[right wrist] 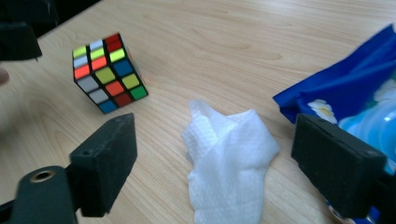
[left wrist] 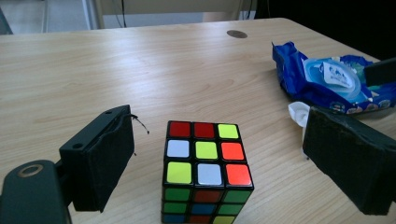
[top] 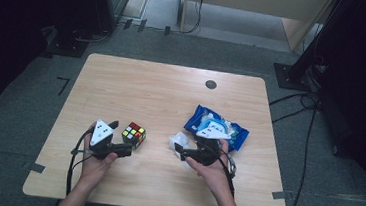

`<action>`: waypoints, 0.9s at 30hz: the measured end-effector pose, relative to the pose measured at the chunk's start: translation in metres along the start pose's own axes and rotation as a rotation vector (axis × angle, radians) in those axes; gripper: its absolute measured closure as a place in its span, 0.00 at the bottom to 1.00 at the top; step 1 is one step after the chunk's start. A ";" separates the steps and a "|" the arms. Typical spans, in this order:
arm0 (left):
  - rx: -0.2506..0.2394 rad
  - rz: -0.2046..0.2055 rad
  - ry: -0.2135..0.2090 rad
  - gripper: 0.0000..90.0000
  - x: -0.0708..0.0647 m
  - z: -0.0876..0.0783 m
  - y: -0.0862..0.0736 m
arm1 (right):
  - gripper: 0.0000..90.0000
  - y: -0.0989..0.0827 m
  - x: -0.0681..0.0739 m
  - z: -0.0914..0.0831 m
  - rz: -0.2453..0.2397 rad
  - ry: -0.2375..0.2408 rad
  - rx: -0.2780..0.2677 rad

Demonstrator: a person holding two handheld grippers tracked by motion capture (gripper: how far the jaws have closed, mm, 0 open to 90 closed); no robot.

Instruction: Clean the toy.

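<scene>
A scrambled colour cube [top: 134, 135] [left wrist: 205, 163] stands on the wooden table [top: 161, 96], left of centre. My left gripper [top: 121, 139] [left wrist: 219, 130] is open, with a jaw on each side of the cube and a gap at both. A crumpled white wipe [top: 177, 141] [right wrist: 229, 158] lies on the table in front of my open right gripper [top: 181, 145] [right wrist: 219, 128], whose pads stand apart from it. The blue wipe pack [top: 197, 117] [right wrist: 336, 88] lies just right of the wipe, its label flap lifted. The cube [right wrist: 105, 72] also appears beyond the right gripper's left jaw.
A round dark cable hole [top: 210, 84] [left wrist: 236, 33] sits in the table's far part. The blue pack [left wrist: 327, 79] lies to the right of the cube. Cables [top: 296, 100] and dark stands surround the table on the floor.
</scene>
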State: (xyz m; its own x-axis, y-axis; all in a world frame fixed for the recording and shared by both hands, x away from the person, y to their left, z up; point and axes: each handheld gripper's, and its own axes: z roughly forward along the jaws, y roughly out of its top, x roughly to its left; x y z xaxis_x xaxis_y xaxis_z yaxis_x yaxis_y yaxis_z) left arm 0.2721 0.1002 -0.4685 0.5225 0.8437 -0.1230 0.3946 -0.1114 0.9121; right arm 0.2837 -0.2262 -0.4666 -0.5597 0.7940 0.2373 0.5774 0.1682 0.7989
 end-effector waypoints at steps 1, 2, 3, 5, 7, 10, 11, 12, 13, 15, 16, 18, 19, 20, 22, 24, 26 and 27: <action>-0.003 -0.003 0.002 0.10 0.000 -0.002 0.000 | 0.07 -0.001 -0.002 -0.004 0.001 -0.004 0.003; -0.002 -0.005 0.005 0.10 0.001 -0.003 0.000 | 0.00 -0.002 -0.005 -0.008 -0.005 -0.014 0.016; 0.002 -0.004 0.007 0.10 0.001 -0.005 0.000 | 0.00 -0.004 -0.008 -0.012 -0.010 -0.031 0.018; 0.009 0.009 0.007 0.10 0.003 -0.009 -0.002 | 0.00 -0.009 -0.014 -0.023 -0.011 -0.055 0.017; 0.014 0.005 0.011 0.10 0.007 -0.014 -0.005 | 0.00 -0.015 -0.021 -0.036 -0.012 -0.082 0.007; 0.024 -0.014 0.024 0.10 0.017 -0.025 -0.011 | 0.00 -0.025 -0.030 -0.056 -0.007 -0.113 -0.011; 0.030 -0.019 0.030 0.10 0.021 -0.029 -0.013 | 0.00 -0.029 -0.033 -0.062 -0.007 -0.124 -0.014; 0.033 -0.022 0.037 0.10 0.025 -0.032 -0.015 | 0.00 -0.033 -0.037 -0.068 0.002 -0.138 -0.016; 0.039 -0.023 0.046 0.10 0.028 -0.036 -0.017 | 0.00 -0.037 -0.041 -0.074 0.010 -0.152 -0.017; 0.058 -0.032 0.059 0.10 0.036 -0.043 -0.023 | 0.00 -0.045 -0.048 -0.082 0.024 -0.175 -0.024; 0.068 -0.038 0.071 0.10 0.040 -0.046 -0.026 | 0.00 -0.051 -0.054 -0.088 0.035 -0.189 -0.024; 0.103 -0.060 0.102 0.10 0.048 -0.050 -0.032 | 0.00 -0.060 -0.064 -0.096 0.058 -0.215 -0.020; 0.130 -0.077 0.126 0.10 0.052 -0.052 -0.035 | 0.00 -0.064 -0.069 -0.100 0.074 -0.228 -0.016; 0.139 -0.093 0.139 0.10 0.057 -0.054 -0.038 | 0.00 -0.068 -0.073 -0.103 0.085 -0.240 -0.018; 0.145 -0.122 0.158 0.10 0.064 -0.059 -0.045 | 0.00 -0.075 -0.081 -0.110 0.096 -0.281 -0.012; 0.158 -0.118 0.193 0.10 0.070 -0.062 -0.049 | 0.00 -0.081 -0.089 -0.116 0.112 -0.315 -0.018; 0.166 -0.122 0.204 0.10 0.074 -0.064 -0.050 | 0.00 -0.086 -0.097 -0.120 0.135 -0.346 -0.016; 0.168 -0.121 0.209 0.10 0.076 -0.066 -0.051 | 0.00 -0.087 -0.101 -0.122 0.142 -0.352 -0.017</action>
State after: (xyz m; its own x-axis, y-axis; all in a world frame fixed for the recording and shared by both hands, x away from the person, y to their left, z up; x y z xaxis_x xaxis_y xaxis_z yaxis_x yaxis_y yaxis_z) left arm 0.2418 0.2048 -0.4982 0.3038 0.9441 -0.1277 0.5733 -0.0740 0.8160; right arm 0.2171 -0.3919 -0.4928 -0.2341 0.9614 0.1443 0.6228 0.0344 0.7816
